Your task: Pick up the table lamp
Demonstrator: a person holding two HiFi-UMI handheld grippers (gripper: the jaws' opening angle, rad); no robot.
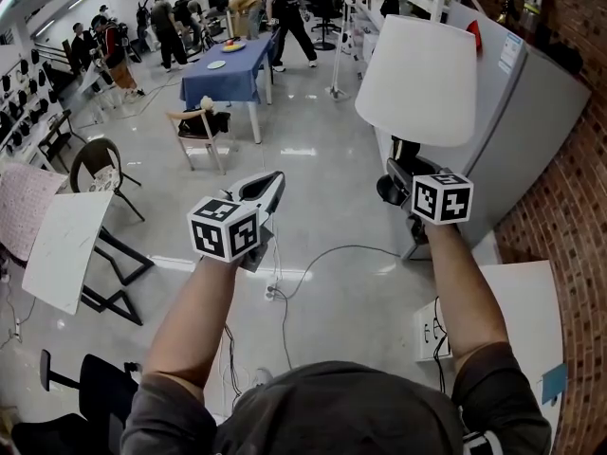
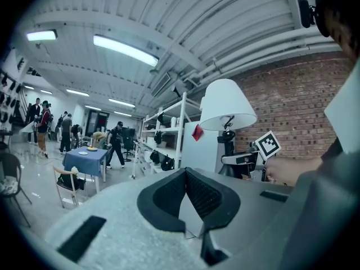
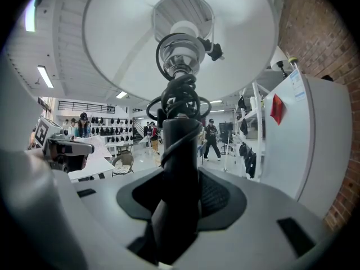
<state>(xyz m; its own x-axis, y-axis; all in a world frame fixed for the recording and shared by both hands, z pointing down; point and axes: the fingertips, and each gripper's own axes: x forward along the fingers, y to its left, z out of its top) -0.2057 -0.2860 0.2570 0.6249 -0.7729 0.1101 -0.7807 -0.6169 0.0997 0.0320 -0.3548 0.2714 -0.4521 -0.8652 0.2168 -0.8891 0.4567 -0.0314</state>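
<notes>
1. The table lamp (image 1: 417, 79) is up in the air in front of the person, just beside the white cabinet (image 1: 531, 131) along the brick wall. No table or shelf shows under its dark base, so I judge it lifted clear and the pick-up almost done.
2. The right gripper (image 1: 398, 180) carries it alone. Its jaws stand well apart because the black stem (image 3: 179, 151) is thick, and one ribbed pad presses on each side of it, below the socket and the white shade (image 3: 112, 38).
3. The black cord (image 3: 180, 103) is coiled around the stem under the socket, and a strand runs down through the grip. A pad may be bearing on that strand instead of the stem, so the hold could slip.
4. To do this step well, hold the stem upright and move slowly. The wide shade sits high above the grip and would probably lever the lamp over if the wrist tilted.
5. Watch the shade's rim near the cabinet and give it room.
6. The left gripper (image 1: 268, 186) hangs well apart from the lamp, to its left. Its jaws are pressed together at the tips with nothing between them, so it is free to steady the base if the lamp sways.
</notes>
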